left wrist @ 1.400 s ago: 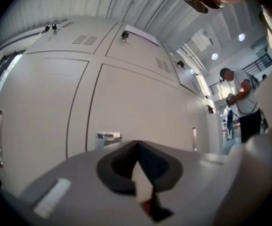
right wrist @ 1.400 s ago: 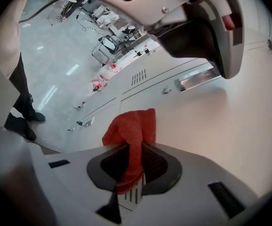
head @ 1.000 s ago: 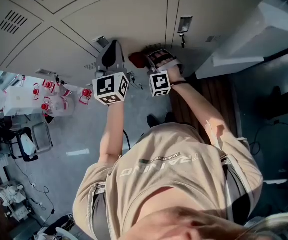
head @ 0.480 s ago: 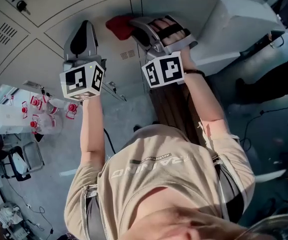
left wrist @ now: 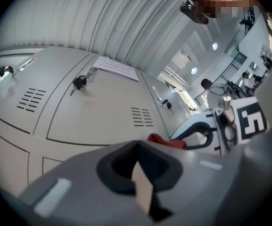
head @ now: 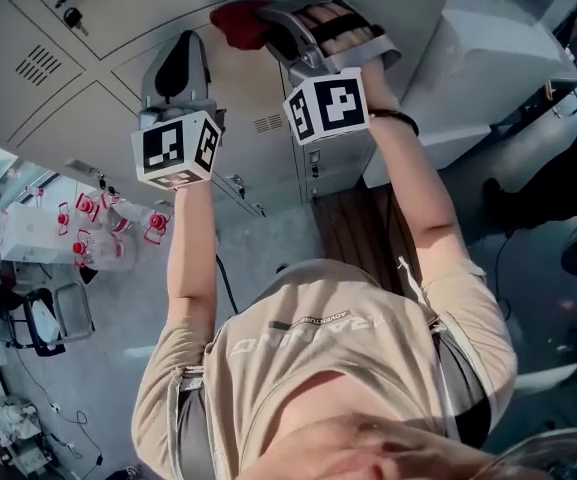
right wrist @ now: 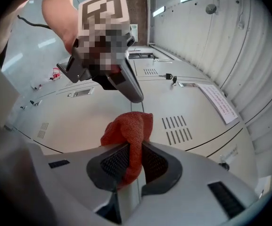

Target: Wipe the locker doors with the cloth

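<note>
A red cloth (head: 236, 23) is pressed to a pale grey locker door (head: 258, 83) near the top of the head view. My right gripper (head: 273, 18) is shut on it. In the right gripper view the cloth (right wrist: 130, 132) bunches out between the jaws of my right gripper (right wrist: 131, 149), against the door (right wrist: 74, 124). To the cloth's left my left gripper (head: 180, 56) is held close to the door with its jaws shut and empty. The left gripper view shows my left gripper (left wrist: 138, 147) facing the door (left wrist: 103, 112), with the cloth (left wrist: 166, 141) at the right.
Keys hang in locker locks (head: 73, 18) (left wrist: 80, 82). A paper label (right wrist: 217, 101) is stuck on a nearby door. A white cabinet (head: 488, 58) juts out to the right. Red-capped items (head: 98, 223) and a chair (head: 43, 318) stand on the floor at the left.
Both grippers have risen up the locker fronts. The red cloth has travelled upward across the door in my right gripper, and my left gripper has kept pace beside it.
</note>
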`<state>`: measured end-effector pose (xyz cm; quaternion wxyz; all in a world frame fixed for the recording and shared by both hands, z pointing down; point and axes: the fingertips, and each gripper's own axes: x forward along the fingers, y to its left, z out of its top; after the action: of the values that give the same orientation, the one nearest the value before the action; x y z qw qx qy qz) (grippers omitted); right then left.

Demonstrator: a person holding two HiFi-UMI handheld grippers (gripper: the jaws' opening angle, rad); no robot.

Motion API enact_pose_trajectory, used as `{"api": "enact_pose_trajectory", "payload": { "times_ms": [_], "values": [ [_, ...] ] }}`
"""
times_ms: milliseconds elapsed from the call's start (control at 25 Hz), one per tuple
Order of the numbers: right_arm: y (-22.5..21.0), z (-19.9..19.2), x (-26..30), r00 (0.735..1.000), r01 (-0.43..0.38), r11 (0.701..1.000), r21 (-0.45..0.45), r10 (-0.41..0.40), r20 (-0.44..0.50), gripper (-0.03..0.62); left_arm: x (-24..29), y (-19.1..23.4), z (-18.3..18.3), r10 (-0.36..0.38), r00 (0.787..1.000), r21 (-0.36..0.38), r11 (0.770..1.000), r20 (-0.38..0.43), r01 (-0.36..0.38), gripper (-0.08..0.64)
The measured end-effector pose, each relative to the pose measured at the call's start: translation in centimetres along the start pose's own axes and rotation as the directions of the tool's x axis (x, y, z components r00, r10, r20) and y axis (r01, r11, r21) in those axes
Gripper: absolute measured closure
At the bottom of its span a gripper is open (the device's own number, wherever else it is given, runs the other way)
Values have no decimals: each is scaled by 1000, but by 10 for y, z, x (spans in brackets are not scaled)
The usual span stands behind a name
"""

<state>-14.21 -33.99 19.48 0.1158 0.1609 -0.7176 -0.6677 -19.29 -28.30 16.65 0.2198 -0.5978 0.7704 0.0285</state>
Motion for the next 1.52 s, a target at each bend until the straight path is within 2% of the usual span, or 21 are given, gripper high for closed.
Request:
{"api": "enact_pose_trajectory", "payload": {
  "times_ms": [240,480,560,720,760,880,920,1040,1280,1520],
  "values": [
    [71,-9,8,992,-122,992,36,122,3,543,-6,1,-47,19,995,-42,999,-100,-23,556],
    [171,-21,11,964,-266,957,117,267,13,543,-19,-11,-110,11,978,-80,996,-209,-28,557],
    [210,-25,8,944,-325,935,141,329,-1,543,-28,-18,-133,0,968,-96,995,-252,-25,557],
    [298,-37,-4,880,-458,865,207,474,-35,543,-53,-38,-182,-28,932,-144,989,-360,-26,556],
    [313,-40,-4,874,-466,860,207,484,-42,543,-59,-41,-191,-30,925,-156,987,-380,-32,556],
    [335,-41,-4,896,-426,897,118,436,-83,538,-71,-46,-215,-36,906,-183,982,-422,-46,557],
    [339,-40,-4,896,-424,899,112,434,-93,538,-73,-47,-220,-39,901,-187,981,-432,-47,556],
    [359,-44,-2,875,-453,873,181,474,-97,538,-78,-46,-230,-44,893,-186,981,-447,-45,555],
    [411,-49,-7,824,-526,823,215,556,-110,538,-87,-42,-240,-51,886,-195,980,-460,-45,557],
    [406,-45,-16,827,-515,816,261,554,-101,538,-94,-40,-243,-67,884,-208,978,-462,-34,557]
  ]
}}
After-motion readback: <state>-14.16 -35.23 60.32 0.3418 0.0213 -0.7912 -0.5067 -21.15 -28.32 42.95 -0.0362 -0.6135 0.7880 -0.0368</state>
